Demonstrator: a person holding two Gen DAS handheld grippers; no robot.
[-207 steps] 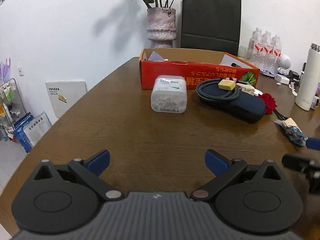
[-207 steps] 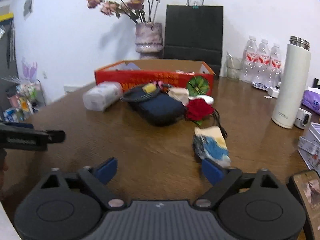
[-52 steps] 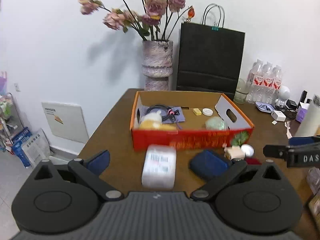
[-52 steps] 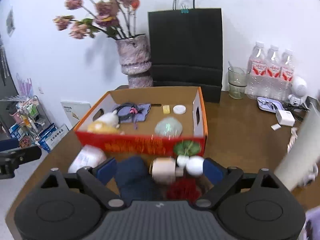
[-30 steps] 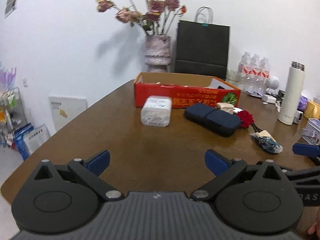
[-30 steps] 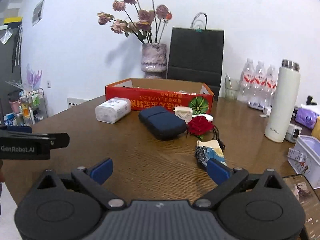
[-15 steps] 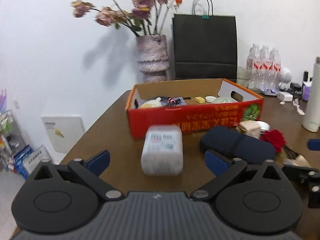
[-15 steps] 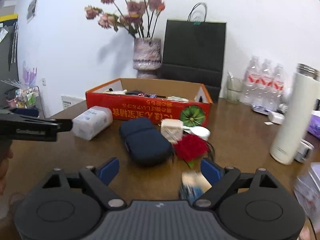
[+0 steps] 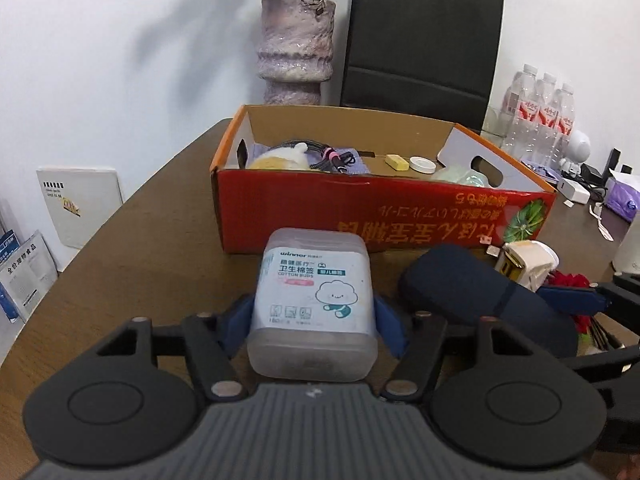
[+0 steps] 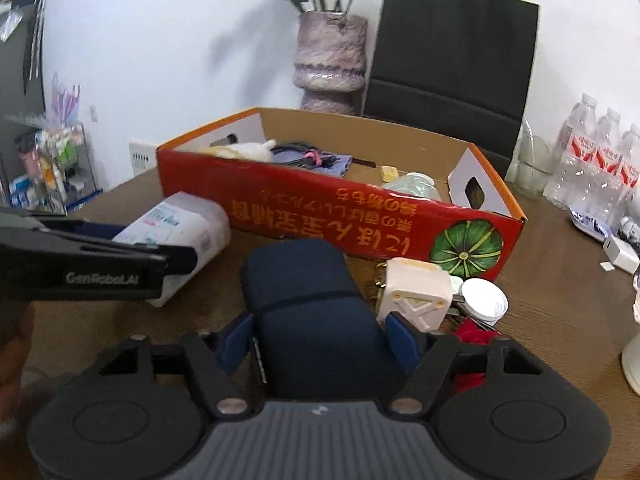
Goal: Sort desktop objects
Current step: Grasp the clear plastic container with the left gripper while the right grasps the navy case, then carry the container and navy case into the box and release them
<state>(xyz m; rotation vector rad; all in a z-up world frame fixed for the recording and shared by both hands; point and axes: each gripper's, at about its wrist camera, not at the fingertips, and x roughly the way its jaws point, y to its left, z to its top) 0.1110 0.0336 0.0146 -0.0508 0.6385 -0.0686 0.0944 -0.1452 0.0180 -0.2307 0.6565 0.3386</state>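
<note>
cotton-bud box — between closing jaws

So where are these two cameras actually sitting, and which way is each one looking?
Left wrist view: sits on the left gripper, looking forward along its fingers at the cotton bud box between the closing jaws, with the red cardboard box behind.
Right wrist view: sits on the right gripper, facing the navy pouch between its closing jaws; part of a hand shows at the left edge.
Shared: both see the red box, the cotton bud box, the pouch, the vase and the other gripper.
</note>
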